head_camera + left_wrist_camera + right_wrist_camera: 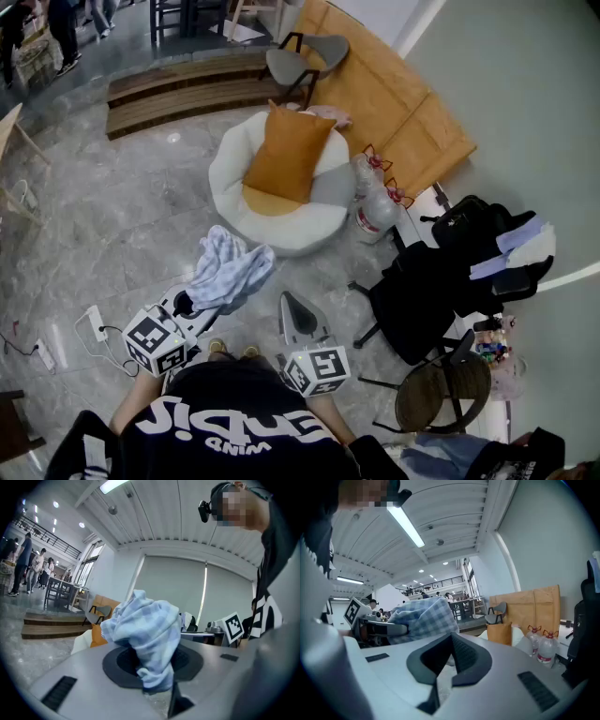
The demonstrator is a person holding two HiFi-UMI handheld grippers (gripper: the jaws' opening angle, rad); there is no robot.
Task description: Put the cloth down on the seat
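Grey stone floor (pixel 112 216) is seen across most of the head view. A round white seat (pixel 230 155) stands on it ahead of the person, with an orange cushion (pixel 286 155) propped on top, so only the near rim and the sides are left bare. A black office chair (pixel 422 300) heaped with clothes is noted to the right, and two water bottles (pixel 370 202) are set just beside the seat. The cloth (pixel 228 270), pale blue check, is held off the floor just short of the seat's near rim and not yet on it. It is pinched in the left hand-held gripper (pixel 185 302): in the left gripper view the cloth (pixel 145 625) is clamped as a bunched fold between the pads, the rest billowing up and over them. The right hand-held gripper (pixel 292 302) is carried alongside, jaws only narrowly apart and nothing between them in the right gripper view (pixel 450 660). The cloth is judged light, soft and limp: no stiffness to be relied on, so it is expected to drop in a heap rather than lie flat. It is not fragile, and slip is unlikely on the ribbed pads, though a fold could catch there on release. The bunched-fold grip is judged adequate. Bare seat beside the cushion is the likely drop spot.
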